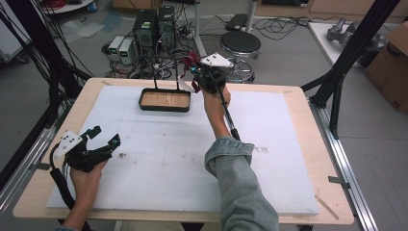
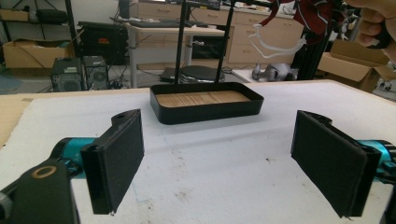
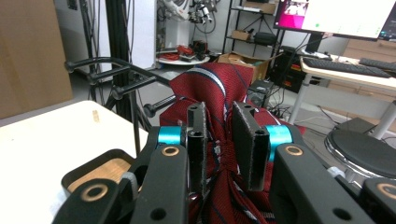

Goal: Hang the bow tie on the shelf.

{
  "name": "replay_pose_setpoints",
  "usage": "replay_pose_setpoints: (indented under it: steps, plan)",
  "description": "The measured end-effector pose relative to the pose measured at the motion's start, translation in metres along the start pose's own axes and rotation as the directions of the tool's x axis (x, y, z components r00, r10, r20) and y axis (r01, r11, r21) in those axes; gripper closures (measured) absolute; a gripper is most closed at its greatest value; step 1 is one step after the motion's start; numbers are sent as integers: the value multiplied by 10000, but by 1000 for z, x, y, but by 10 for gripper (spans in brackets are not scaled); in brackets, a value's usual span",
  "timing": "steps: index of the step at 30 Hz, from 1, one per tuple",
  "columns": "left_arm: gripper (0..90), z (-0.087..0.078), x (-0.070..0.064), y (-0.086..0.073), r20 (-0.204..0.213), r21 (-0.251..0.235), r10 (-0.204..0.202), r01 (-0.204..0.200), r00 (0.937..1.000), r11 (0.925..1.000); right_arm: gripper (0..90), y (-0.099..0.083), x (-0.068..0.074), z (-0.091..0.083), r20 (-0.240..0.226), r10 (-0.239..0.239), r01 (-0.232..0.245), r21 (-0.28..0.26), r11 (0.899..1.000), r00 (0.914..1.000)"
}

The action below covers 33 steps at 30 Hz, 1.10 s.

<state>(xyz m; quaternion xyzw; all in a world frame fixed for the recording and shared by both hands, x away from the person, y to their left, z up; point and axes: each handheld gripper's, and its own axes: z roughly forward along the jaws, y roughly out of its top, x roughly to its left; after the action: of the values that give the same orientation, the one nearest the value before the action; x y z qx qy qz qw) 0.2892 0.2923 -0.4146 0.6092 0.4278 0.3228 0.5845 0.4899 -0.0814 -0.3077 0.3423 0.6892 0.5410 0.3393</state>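
Above rack (image 3: 109,70), red tie (image 3: 219,93) pinched in right gripper (image 3: 224,140), left gripper (image 2: 219,163) wide open.

A tray (image 1: 164,100) sits on the bench (image 1: 298,110) toward its far edge, with a rack (image 1: 166,72) rising from it. The right gripper (image 1: 195,67) is held just right of the rack, gripping a tie (image 3: 219,121). The left gripper (image 1: 103,137) hovers near the front left corner.

Between my right jaws sits woven red cloth, a striped tie (image 3: 219,116) with slight sheen. Beyond my left jaws: matt black tray (image 2: 207,110), wood-grain floor, white foam bench (image 2: 224,168) scuffed.
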Motion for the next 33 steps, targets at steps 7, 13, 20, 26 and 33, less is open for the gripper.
replay_pose_setpoints:
  steps: [7, 13, 20, 26, 33]
  plan:
    - [174, -1, 1, 0, -47, -19, -7, 6, 10000, 10000, 759, 1, -2, 9, 185, 145, -146, 63, 9999, 9997]
    - [174, -1, 1, 0, -33, -16, -12, 12, 10000, 10000, 759, 3, -2, 15, 323, 82, -84, 89, 9999, 9994]
    - [174, -3, 2, 1, -48, -10, -2, 2, 10000, 10000, 759, -6, -4, 23, 665, -30, -18, 731, 9973, 9978]
    - [174, -3, 2, 1, -58, -13, -15, 15, 10000, 10000, 754, -15, -7, 30, 696, 66, -159, 1340, 9909, 9976]
    - [174, -3, 2, 1, -58, -58, -25, 24, 10000, 10000, 751, -18, -3, 34, 657, -110, 8, 1525, 9883, 9978]
